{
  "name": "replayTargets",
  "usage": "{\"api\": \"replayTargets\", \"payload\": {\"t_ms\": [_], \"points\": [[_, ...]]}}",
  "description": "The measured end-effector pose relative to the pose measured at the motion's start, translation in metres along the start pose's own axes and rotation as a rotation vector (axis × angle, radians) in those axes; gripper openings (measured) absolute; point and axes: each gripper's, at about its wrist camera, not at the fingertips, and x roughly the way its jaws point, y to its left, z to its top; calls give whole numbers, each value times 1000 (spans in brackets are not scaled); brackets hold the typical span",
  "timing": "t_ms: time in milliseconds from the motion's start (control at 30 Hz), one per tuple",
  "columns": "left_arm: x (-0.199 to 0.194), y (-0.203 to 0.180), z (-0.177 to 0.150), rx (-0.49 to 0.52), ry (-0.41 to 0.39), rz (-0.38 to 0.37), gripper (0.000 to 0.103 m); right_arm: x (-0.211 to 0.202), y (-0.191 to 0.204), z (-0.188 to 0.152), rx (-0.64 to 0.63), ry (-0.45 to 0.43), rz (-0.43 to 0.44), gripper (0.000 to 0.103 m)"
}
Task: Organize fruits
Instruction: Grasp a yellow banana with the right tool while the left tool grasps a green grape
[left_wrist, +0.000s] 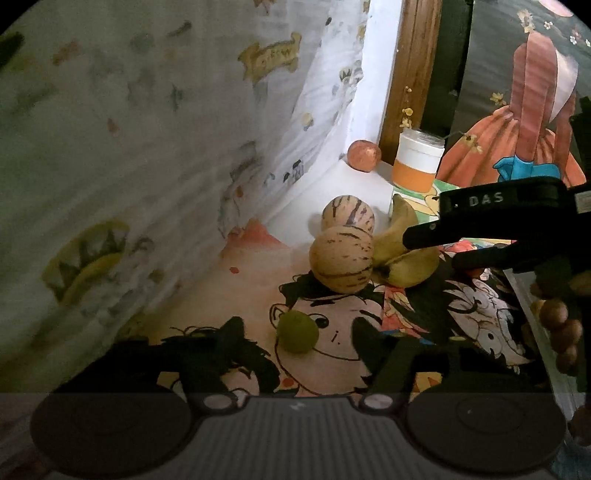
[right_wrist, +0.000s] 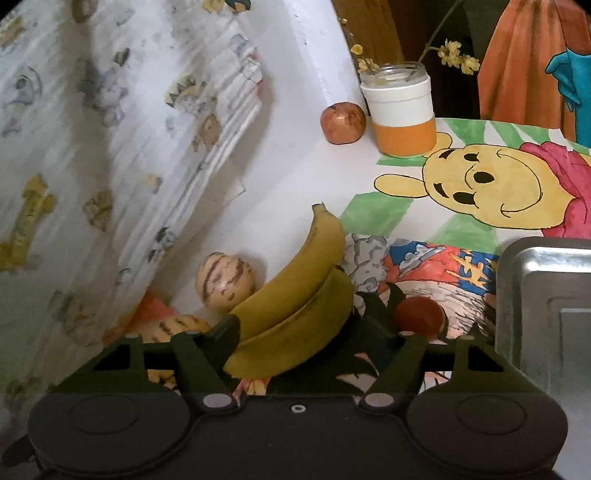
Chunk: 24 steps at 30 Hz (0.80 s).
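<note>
In the left wrist view my left gripper is open around a small green round fruit lying on the cartoon-printed cloth. Beyond it lie two striped cream melons and a bunch of yellow bananas. My right gripper reaches in from the right at the bananas. In the right wrist view my right gripper is open with the bananas between its fingers. A dark red fruit lies just right of them. A reddish apple sits far back by the wall.
A white and orange jar with yellow flower sprigs stands at the back. A metal tray sits at the right. A bunch of brown round fruits shows at the right edge. A patterned white curtain hangs on the left.
</note>
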Motion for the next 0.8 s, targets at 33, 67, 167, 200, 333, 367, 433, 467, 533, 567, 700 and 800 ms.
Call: {"api": "replayTargets", "payload": {"t_ms": [33,67,167,200,333,367,433,467,533,567,700,800], "points": [[1,0,0,-1,-1,-1,64,3,0,0,3,5,-1,70],[1,0,0,0,-3,-3,63,7,0,-1,2,7,0,70],[3,-1,2,-10,-7,-24,54,11,3,-4,-12,-11,3,70],[3,0,2,-14,-6,-33,53,11,3,-5,-18,-18,4,70],[5,-2,1,0,-3,-31,42,11,0,-9,-14,-41,22,70],[5,-3,1,0,-4,-30,40,11,-1,-10,-13,-46,25,69],[5,-3,1,1,-4,-26,37,10,-4,-11,0,-55,31,66],[5,-3,1,2,-5,-23,35,10,-5,-11,7,-57,33,63],[4,-3,1,4,-4,-18,33,8,-9,-12,28,-59,40,60],[4,-2,1,4,-4,-17,33,7,-10,-12,34,-58,44,59],[4,-4,1,15,0,-8,32,4,-7,-16,31,-49,51,54],[4,-5,1,20,0,-4,32,7,-4,-14,33,-40,53,53]]}}
